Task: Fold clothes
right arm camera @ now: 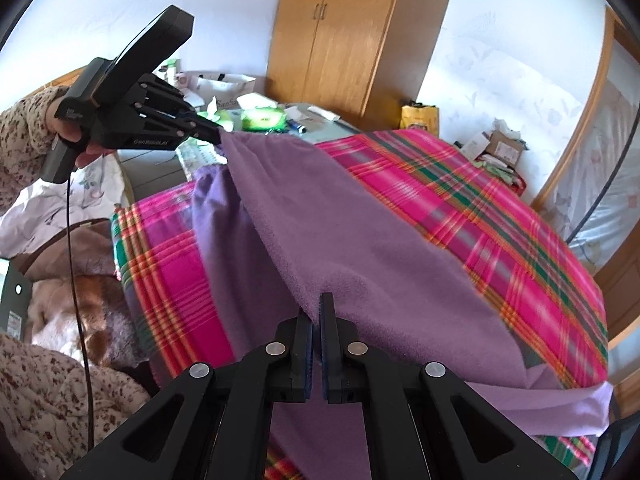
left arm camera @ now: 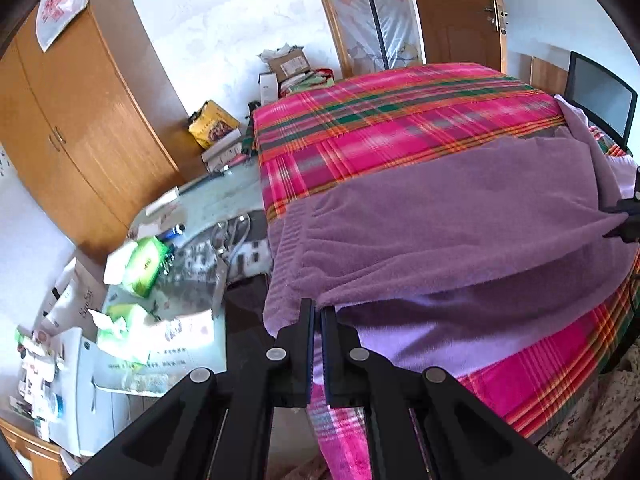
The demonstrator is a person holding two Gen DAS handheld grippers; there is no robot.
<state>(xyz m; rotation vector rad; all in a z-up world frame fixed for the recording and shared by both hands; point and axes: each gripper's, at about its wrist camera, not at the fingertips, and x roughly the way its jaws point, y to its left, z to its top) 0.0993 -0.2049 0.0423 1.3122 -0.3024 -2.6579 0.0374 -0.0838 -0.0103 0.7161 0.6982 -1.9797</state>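
Note:
A purple fleece garment with a gathered elastic waistband lies across a pink plaid bedspread. My left gripper is shut on the near waistband corner and holds that edge lifted. At the right edge of the left wrist view my right gripper pinches the garment's other end. In the right wrist view my right gripper is shut on a raised fold of the purple garment. The left gripper, held by a hand in a floral sleeve, grips the far corner, so the cloth hangs stretched between both.
A cluttered grey table with green tissue packs stands left of the bed. A wooden wardrobe is behind it, a door and a black chair beyond the bed. Brown and white bedding lies at the left.

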